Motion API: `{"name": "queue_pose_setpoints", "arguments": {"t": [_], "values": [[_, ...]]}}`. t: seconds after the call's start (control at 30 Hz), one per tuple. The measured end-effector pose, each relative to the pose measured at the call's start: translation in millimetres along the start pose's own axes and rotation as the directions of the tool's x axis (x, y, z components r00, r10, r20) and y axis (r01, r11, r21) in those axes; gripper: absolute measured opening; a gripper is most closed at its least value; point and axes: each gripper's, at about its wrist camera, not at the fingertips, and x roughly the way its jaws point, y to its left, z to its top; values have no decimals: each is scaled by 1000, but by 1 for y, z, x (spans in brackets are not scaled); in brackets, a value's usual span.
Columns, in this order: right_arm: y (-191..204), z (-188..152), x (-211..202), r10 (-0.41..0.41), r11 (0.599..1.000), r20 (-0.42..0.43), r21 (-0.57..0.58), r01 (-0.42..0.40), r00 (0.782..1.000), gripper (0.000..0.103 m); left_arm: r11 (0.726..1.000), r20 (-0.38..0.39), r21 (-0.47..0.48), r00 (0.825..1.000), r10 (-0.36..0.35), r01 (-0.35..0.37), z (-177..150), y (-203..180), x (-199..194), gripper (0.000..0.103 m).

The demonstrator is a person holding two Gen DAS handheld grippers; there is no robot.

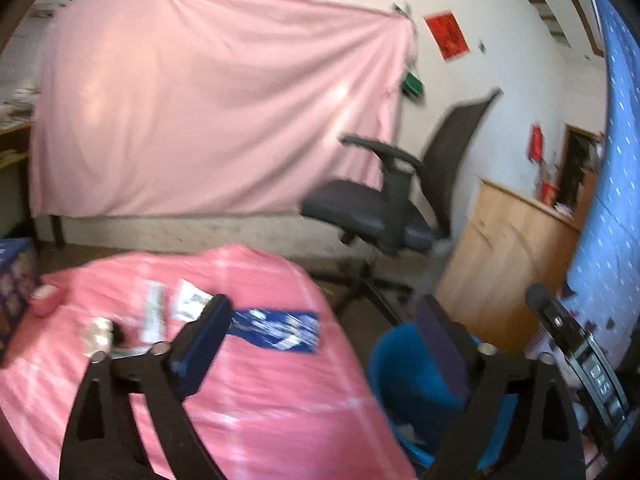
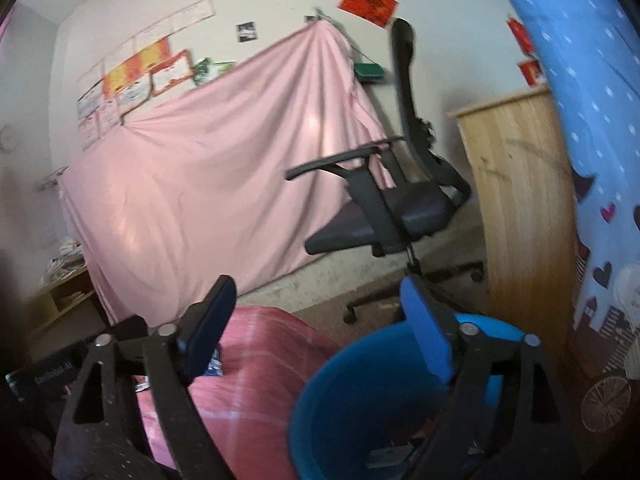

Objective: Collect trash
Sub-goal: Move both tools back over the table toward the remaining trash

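Observation:
A table with a pink cloth (image 1: 256, 392) carries trash: a blue wrapper (image 1: 276, 330), a white wrapper (image 1: 189, 300), a long pale wrapper (image 1: 154, 316) and a crumpled piece (image 1: 98, 334). A blue bin (image 1: 416, 392) stands to the right of the table, with scraps inside; it also shows in the right wrist view (image 2: 360, 408). My left gripper (image 1: 324, 344) is open and empty, above the table's right edge and the bin. My right gripper (image 2: 320, 332) is open and empty, above the gap between the table (image 2: 260, 364) and the bin.
A black office chair (image 1: 392, 208) stands behind the bin. A wooden cabinet (image 1: 508, 256) is at the right, next to a blue patterned cloth (image 1: 612, 208). A pink sheet (image 1: 208, 112) hangs on the back wall. A pink box (image 1: 44, 298) and a blue carton (image 1: 14, 280) sit at the table's left.

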Motion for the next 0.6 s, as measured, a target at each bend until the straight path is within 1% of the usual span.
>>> {"name": "queue_pose_setpoints", "arguments": {"t": [0.03, 0.1, 0.2, 0.27, 0.43, 0.6], "values": [[6, 0, 0, 13, 1000, 8, -9, -13, 1000, 103, 1000, 31, -15, 999, 25, -25, 0, 8, -6, 100], [18, -1, 1, 34, 999, 23, -27, -33, 999, 103, 997, 72, -35, 995, 68, -66, 0, 21, -16, 101], [37, -2, 3, 68, 996, 47, -64, -65, 997, 103, 992, 99, -36, 987, 126, -123, -2, 38, -27, 101], [50, -3, 3, 93, 992, 65, -90, -87, 994, 103, 988, 115, -37, 982, 152, -149, -2, 48, -31, 101], [83, -8, 6, 153, 977, 89, -163, -137, 984, 103, 975, 156, -55, 963, 221, -215, -9, 75, -47, 101], [114, -19, 5, 201, 953, 97, -247, -172, 975, 103, 959, 198, -69, 939, 282, -273, -17, 98, -66, 101]]}}
